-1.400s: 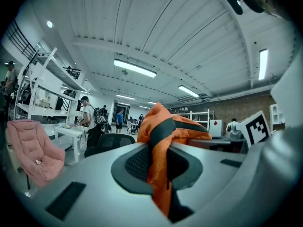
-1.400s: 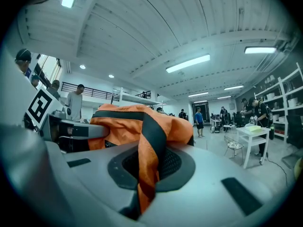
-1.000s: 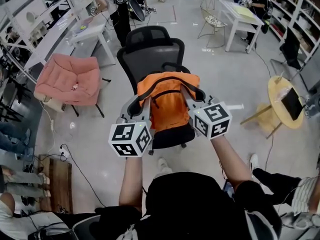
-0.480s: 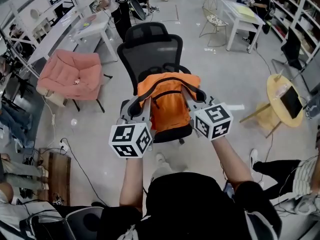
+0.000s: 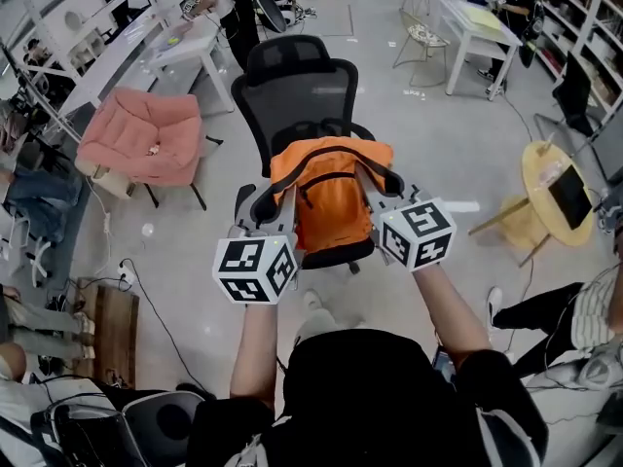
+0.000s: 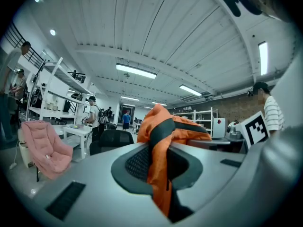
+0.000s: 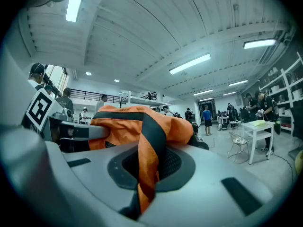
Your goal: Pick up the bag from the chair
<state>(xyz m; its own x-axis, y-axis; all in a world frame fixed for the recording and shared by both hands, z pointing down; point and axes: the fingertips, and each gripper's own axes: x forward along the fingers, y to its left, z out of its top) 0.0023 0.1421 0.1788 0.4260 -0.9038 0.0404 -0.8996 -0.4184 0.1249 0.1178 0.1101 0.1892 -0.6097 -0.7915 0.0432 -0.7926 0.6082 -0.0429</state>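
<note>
Hanging between two hand-held grippers was one orange bag point(image 5: 331, 197) with black trim, held over the seat of a black mesh office chair point(image 5: 297, 90). Whether its base touched the seat could not be told. Left gripper point(image 5: 270, 205): jaws were nearly together, pinching the bag's left strap point(image 6: 158, 145) between the pads. Right gripper point(image 5: 383, 187): jaws were clamped tight on the right strap point(image 7: 147, 145). Standing well apart were a pink padded chair point(image 5: 141, 139) to the left and a round yellow table point(image 5: 550, 178) to the right.
</note>
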